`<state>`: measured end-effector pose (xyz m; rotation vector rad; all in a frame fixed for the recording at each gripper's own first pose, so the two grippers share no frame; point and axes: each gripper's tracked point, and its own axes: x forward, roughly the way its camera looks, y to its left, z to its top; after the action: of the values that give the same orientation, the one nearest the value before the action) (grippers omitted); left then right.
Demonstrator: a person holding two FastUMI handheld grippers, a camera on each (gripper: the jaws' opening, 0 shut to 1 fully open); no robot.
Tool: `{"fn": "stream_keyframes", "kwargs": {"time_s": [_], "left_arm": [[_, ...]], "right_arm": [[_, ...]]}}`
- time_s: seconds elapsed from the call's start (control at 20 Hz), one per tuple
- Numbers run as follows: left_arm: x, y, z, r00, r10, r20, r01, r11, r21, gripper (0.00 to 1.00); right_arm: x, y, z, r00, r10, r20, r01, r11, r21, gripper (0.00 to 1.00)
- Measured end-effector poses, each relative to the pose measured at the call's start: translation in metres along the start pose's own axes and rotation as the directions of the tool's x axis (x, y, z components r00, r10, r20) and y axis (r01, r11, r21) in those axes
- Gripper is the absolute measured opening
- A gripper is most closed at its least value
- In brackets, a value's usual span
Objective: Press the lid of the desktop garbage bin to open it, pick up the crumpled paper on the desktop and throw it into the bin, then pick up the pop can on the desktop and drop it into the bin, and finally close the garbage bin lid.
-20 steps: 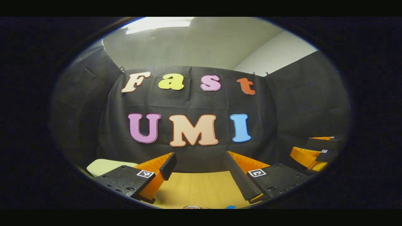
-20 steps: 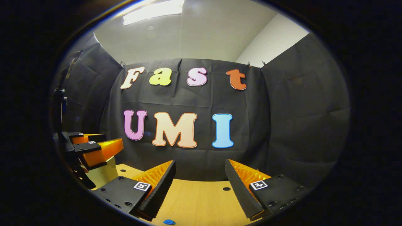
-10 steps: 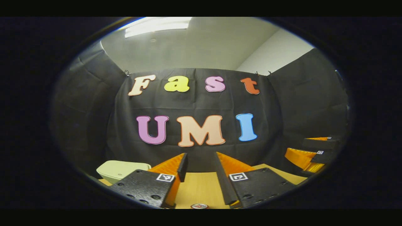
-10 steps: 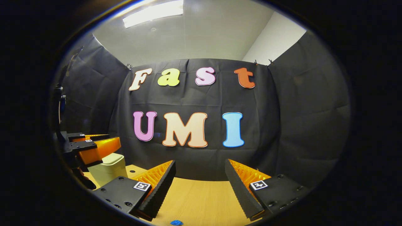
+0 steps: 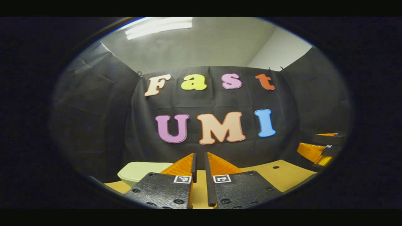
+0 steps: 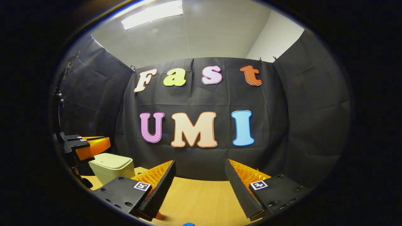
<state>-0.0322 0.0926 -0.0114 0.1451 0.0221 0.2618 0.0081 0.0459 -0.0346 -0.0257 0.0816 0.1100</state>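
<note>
I've got the left gripper pinched nearly closed, just a thin slit betw. the fingers and nothing in it, which suits poking the lid. The bin sits just off to its left in the left gripper view, lid down flat; in the right gripper view it's at the far left of the desktop, w/ my left gripper beside and slightly above it. Right gripper hangs wide open over bare wood, holding nothing. Risks as I judge them: tip isn't lined up over the lid yet, so a press from here could land on the rim or side wall and shove the light bin along the desk instead of popping it. Pressing off-centre might also fail to trip the latch. Paper and can: can't place them properly. There's a small blue scrap at the bottom edge of the right gripper view, can't tell what it is, so a blind reach w/ the right could knock things away.
</note>
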Motion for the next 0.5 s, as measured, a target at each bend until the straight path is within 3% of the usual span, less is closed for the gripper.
{"fn": "stream_keyframes", "kwargs": {"time_s": [0.1, 0.2, 0.5], "left_arm": [[-0.001, 0.035, -0.009, 0.997, 0.074, -0.011, -0.074, 0.997, 0.008, 0.00], [-0.004, 0.062, -0.015, 0.992, 0.123, -0.007, -0.122, 0.992, 0.034, 0.00], [0.005, 0.107, -0.055, 0.987, 0.137, -0.080, -0.135, 0.990, 0.031, 0.00]], "right_arm": [[0.004, 0.012, -0.002, 1.000, 0.007, -0.007, -0.007, 1.000, -0.002, 0.99], [0.006, 0.024, -0.002, 1.000, 0.009, -0.009, -0.009, 1.000, -0.014, 0.98], [0.016, 0.062, -0.020, 0.999, -0.001, -0.051, 0.000, 1.000, -0.017, 0.99]]}}
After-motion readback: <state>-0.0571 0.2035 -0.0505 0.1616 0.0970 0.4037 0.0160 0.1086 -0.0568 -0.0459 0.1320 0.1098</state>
